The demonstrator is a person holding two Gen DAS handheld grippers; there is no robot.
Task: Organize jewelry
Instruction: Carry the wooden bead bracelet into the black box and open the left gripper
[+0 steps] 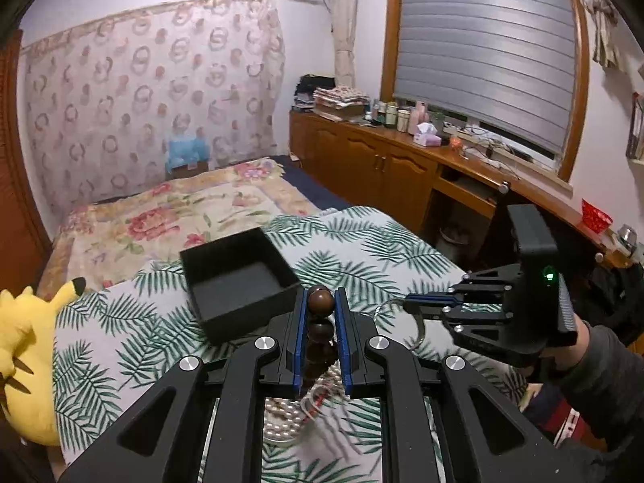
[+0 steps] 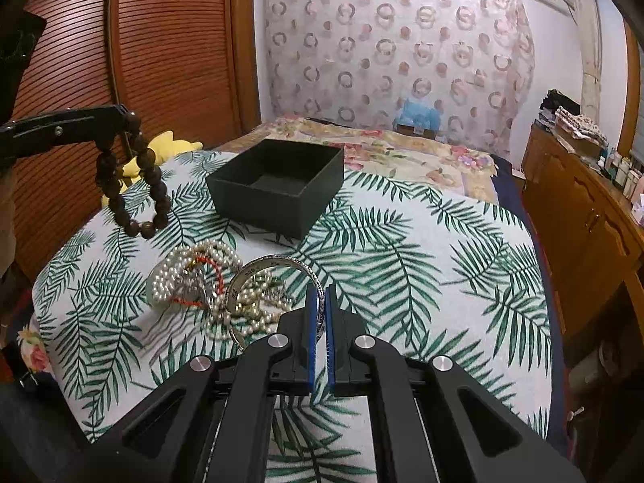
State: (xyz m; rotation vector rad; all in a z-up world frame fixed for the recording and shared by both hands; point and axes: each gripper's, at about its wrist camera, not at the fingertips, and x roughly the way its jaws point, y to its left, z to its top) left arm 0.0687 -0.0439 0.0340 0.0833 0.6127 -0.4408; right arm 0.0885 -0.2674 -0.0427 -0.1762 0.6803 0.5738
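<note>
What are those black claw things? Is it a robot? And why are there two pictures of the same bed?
It's not a robot. A person holds a black pinching tool in each hand, and each tool has a camera looking along its fingers, so you get two pictures. In the left tool's picture, the left gripper is pinching a brown bead bracelet, which hangs in the air in the other picture. In the right tool's picture, the right gripper is pinching a silver bangle. On the leaf-patterned blanket lie a pile of pearl strands and an open black box. A yellow plush toy sits beside it.
</note>
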